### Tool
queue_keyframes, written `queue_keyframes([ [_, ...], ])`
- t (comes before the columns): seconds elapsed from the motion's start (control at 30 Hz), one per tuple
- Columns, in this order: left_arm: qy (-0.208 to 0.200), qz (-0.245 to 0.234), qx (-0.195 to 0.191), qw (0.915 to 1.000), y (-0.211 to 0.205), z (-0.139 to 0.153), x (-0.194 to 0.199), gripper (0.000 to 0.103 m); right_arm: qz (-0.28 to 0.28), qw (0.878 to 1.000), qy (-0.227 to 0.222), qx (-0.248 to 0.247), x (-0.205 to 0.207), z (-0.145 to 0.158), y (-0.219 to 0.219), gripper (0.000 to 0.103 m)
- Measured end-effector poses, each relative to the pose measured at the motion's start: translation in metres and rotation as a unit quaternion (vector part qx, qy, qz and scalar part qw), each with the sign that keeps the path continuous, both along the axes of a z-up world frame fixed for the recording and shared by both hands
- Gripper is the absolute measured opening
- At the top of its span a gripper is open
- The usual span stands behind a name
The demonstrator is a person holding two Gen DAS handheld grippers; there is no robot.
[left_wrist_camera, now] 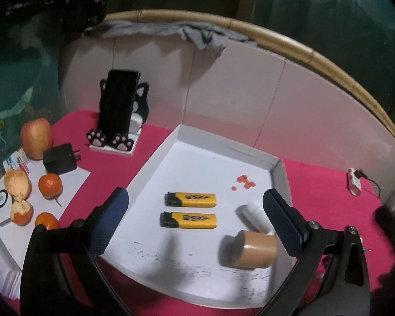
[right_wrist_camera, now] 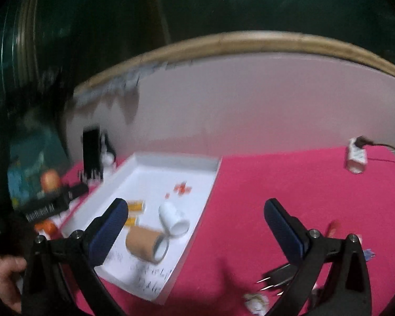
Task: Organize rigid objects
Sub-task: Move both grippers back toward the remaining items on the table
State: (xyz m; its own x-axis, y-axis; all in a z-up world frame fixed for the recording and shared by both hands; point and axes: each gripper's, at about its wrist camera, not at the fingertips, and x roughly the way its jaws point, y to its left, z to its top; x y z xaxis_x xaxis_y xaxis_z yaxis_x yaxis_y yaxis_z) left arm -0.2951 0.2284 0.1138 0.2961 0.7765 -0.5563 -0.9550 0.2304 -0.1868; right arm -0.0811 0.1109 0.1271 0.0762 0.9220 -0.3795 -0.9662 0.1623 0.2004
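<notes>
A white tray lies on the pink cloth. In it, two yellow lighters lie side by side, a tan roll lies on its side, and a white bottle rests just behind it. My left gripper hangs open above the tray's near half, nothing between its fingers. In the blurred right wrist view the tray, tan roll and white bottle sit left of centre. My right gripper is open over the tray's right edge and the cloth, holding nothing.
Left of the tray stand a phone in a cat-paw stand, an apple, a black charger and tangerines with peel. A white plug with cable lies far right. Small orange bits dot the tray. A hand shows at lower left.
</notes>
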Motion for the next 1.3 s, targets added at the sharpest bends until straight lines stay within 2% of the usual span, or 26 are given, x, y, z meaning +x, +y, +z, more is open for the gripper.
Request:
queue_keyframes([
  [0.17,-0.011,-0.015,0.020,0.9996,-0.014,0.014,0.009,0.103,-0.019,0.996,0.028,0.087,0.028,0.034,-0.045,0.103],
  [0.37,-0.015,-0.047,0.024,0.9985,-0.025,0.019,0.026,0.103,-0.030,0.989,0.051,0.135,0.061,0.046,-0.082,0.103],
  [0.47,-0.024,-0.069,0.027,0.9969,-0.034,0.022,0.035,0.103,-0.016,0.981,0.108,0.158,0.087,0.039,-0.098,0.103],
  [0.57,-0.025,-0.094,0.044,0.9943,-0.046,0.026,0.045,0.103,-0.025,0.975,0.160,0.153,0.116,0.029,-0.110,0.103],
  [0.7,-0.033,-0.139,0.043,0.9888,-0.056,0.022,0.065,0.103,-0.068,0.974,0.149,0.158,0.136,0.020,-0.132,0.103],
  [0.77,-0.023,-0.163,0.036,0.9857,-0.061,0.017,0.081,0.103,-0.079,0.974,0.137,0.162,0.143,0.018,-0.144,0.103],
  [0.9,0.004,-0.225,0.011,0.9742,-0.073,0.000,0.118,0.103,-0.101,0.976,0.113,0.155,0.150,0.013,-0.158,0.103],
  [1.0,0.051,-0.269,-0.016,0.9617,-0.084,-0.023,0.149,0.103,-0.105,0.978,0.110,0.144,0.156,0.006,-0.163,0.103],
  [1.13,0.087,-0.330,-0.057,0.9383,-0.100,-0.063,0.185,0.103,-0.111,0.979,0.117,0.128,0.163,-0.007,-0.166,0.103],
  [1.23,0.116,-0.345,-0.066,0.9292,-0.106,-0.083,0.203,0.103,-0.114,0.981,0.114,0.105,0.169,-0.018,-0.164,0.103],
  [1.3,0.128,-0.345,-0.065,0.9274,-0.107,-0.089,0.209,0.103,-0.119,0.984,0.110,0.073,0.172,-0.026,-0.160,0.103],
])
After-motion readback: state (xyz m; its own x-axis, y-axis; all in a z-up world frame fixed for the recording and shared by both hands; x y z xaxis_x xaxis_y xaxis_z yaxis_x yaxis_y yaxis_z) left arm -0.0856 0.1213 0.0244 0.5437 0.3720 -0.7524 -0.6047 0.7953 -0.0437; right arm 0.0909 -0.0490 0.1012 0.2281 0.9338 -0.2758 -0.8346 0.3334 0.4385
